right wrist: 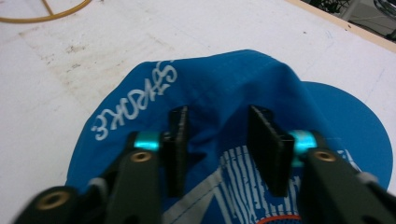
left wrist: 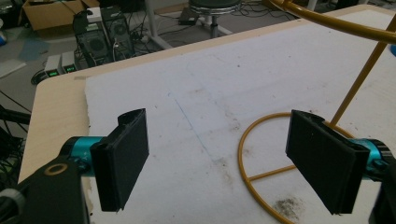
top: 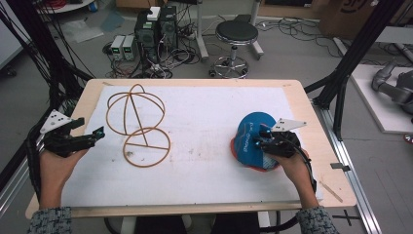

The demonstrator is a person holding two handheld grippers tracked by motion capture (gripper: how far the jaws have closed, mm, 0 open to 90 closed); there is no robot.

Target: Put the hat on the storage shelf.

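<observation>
A blue cap with white lettering and a red-edged brim lies on the right of the white mat. My right gripper sits on top of it. In the right gripper view its jaws stand apart, pressed into the cap's crown, with creased blue fabric in the gap between them. A yellow wire stand, a flat ring base with a globe of hoops above, stands left of centre. My left gripper hovers open just left of the base ring, with nothing between its jaws.
The wooden table has bare edges around the mat. Behind it on the floor are a black stool, computer towers and tangled cables. Black frame posts rise at both sides.
</observation>
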